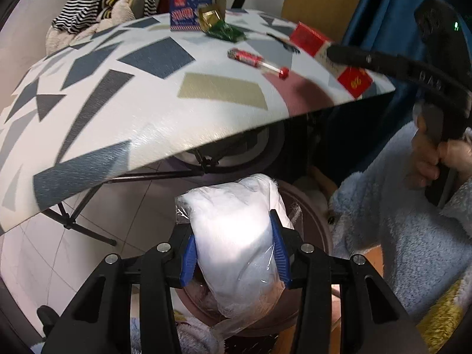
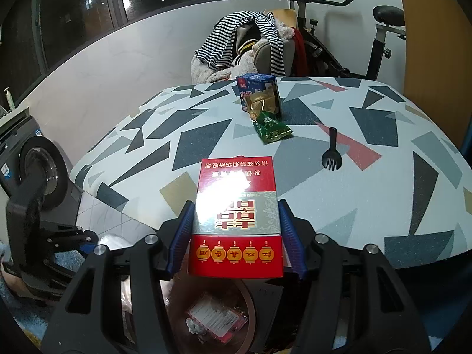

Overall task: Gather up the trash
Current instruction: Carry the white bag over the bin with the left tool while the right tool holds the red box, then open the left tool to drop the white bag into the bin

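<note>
My left gripper (image 1: 234, 253) clamps the white plastic bag (image 1: 236, 236) over the bin (image 1: 312, 224) below the desk (image 1: 147, 112); I should release only once centred. My right gripper (image 2: 236, 236) grips the red box (image 2: 236, 221) at the desk's edge.

The left gripper (image 1: 234, 253) clamps a white plastic-wrapped bundle (image 1: 236, 236) between its blue pads (image 1: 188, 261), just above a round brown bin (image 1: 312, 236) on the floor. The patterned table (image 1: 132, 112) stands above and behind the bin — its near edge overhangs the tiled floor. On the table lie a red-labelled tube (image 1: 258, 62), a green packet (image 1: 225, 31), a gold wrapper (image 1: 209, 16) and a blue box (image 1: 188, 13), all toward its far side. At the table's right corner the right gripper (image 1: 339, 54) reaches over a red box (image 1: 309, 39) — a hand (image 1: 433, 159) in a fluffy blue sleeve (image 1: 407, 221) grips its handle.
</note>
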